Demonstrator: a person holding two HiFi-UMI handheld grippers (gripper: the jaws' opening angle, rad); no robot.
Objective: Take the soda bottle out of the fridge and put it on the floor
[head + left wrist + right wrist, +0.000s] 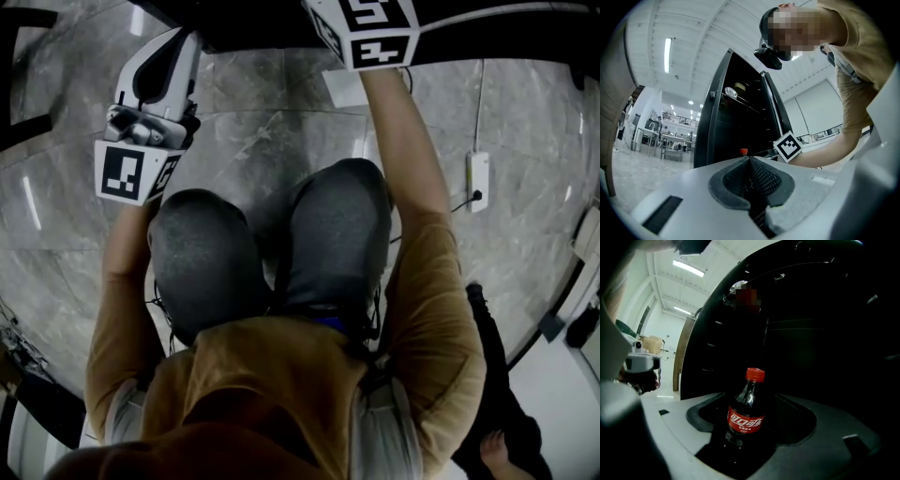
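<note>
While the left gripper (750,177) has its jaws together, the right gripper (753,409) stands wide apart around the upright soda bottle (746,420), low centre frame.

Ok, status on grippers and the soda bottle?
Left gripper shut, empty. Right gripper open, soda bottle upright between its jaws, ungripped. Fridge behind; nothing blocking.

A large lab-like hall is suggested by the polished grey marble-tiled floor (253,141), the long white ceiling strip light (668,55) and the distant metal workbenches (670,140).
</note>
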